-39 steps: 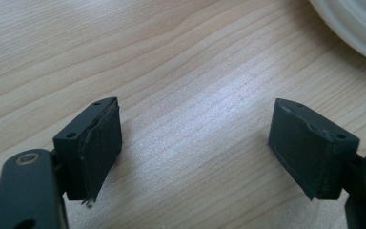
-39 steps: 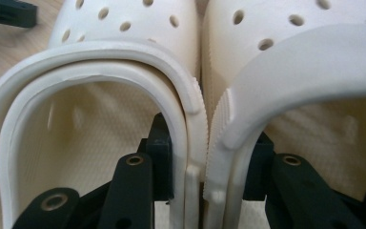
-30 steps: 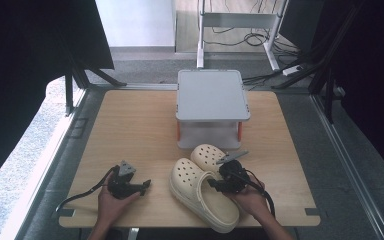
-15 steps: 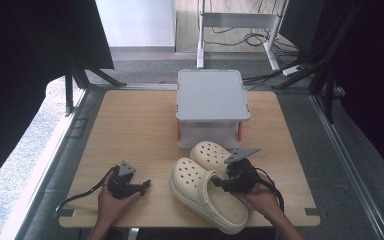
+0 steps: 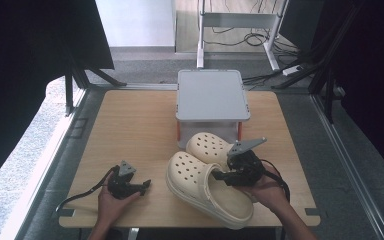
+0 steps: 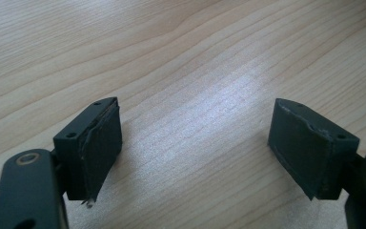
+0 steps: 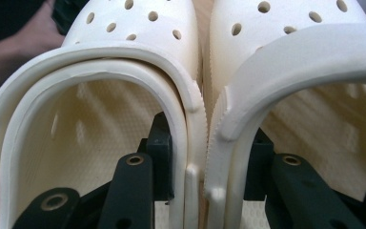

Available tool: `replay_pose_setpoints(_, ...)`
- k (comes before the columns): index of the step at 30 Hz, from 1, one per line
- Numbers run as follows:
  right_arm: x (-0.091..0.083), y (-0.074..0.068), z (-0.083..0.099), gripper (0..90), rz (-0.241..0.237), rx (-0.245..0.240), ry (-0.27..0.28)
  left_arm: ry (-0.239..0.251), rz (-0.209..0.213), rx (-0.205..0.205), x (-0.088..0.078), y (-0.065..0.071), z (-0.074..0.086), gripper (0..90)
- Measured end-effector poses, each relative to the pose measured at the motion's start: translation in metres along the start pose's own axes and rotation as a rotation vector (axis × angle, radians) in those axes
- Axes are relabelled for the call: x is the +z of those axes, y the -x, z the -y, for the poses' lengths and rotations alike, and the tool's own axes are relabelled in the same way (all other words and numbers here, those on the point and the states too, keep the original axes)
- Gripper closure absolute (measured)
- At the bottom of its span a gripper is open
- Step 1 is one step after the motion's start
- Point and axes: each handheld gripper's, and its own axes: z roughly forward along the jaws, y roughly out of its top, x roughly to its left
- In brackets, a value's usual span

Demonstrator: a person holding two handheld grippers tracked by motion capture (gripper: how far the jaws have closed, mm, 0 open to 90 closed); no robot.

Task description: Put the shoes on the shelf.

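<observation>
Clogs: two cream clogs, side by side with their inner walls pressed together; the left clog [image 5: 207, 187] and the right clog [image 5: 211, 146] both hang from the right gripper, heels toward the person, perforated toes pointing away toward the box.
Grip: in the right gripper view one jaw reaches inside the left clog [image 7: 90, 119], the other inside the right clog [image 7: 305, 95], and the two touching side walls sit pinched between the pads.
Right gripper: the right gripper [image 5: 230, 172] is clamped at a middling width on that pair of walls, just behind the heel straps; its hand comes in from the near table edge.
Tilt: the left clog's heel juts out past the fingers toward the near edge, its toe angled up and away.
Left gripper: the left gripper [image 5: 142, 186] rests low over bare wood, well apart from the clogs, on the far side of the left clog from the right fingers; its jaws stand wide with nothing between them, as the left gripper view shows.
Box: a grey lidded box [image 5: 212, 95] stands just beyond the clogs' toes.
Table: a pale wooden table [image 5: 130, 130] lies under it all.
</observation>
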Motion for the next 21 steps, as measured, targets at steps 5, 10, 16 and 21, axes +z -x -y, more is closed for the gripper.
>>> replay_pose_setpoints(5,-0.008,-0.002,-0.012,65.3,-0.002,-0.028,0.013,-0.001,0.000,0.002,0.000,0.000,0.000,19.1)
replay_pose_setpoints(10,-0.009,0.001,-0.023,65.3,-0.001,-0.034,0.013,0.000,0.001,0.002,0.000,0.000,0.000,19.1)
replay_pose_setpoints(16,-0.012,0.004,-0.034,65.3,-0.009,-0.046,0.022,-0.002,0.001,0.003,0.000,0.000,0.000,19.1)
replay_pose_setpoints(21,-0.015,0.009,-0.045,65.4,-0.041,-0.055,0.008,-0.002,0.001,0.002,0.000,0.000,0.000,19.1)
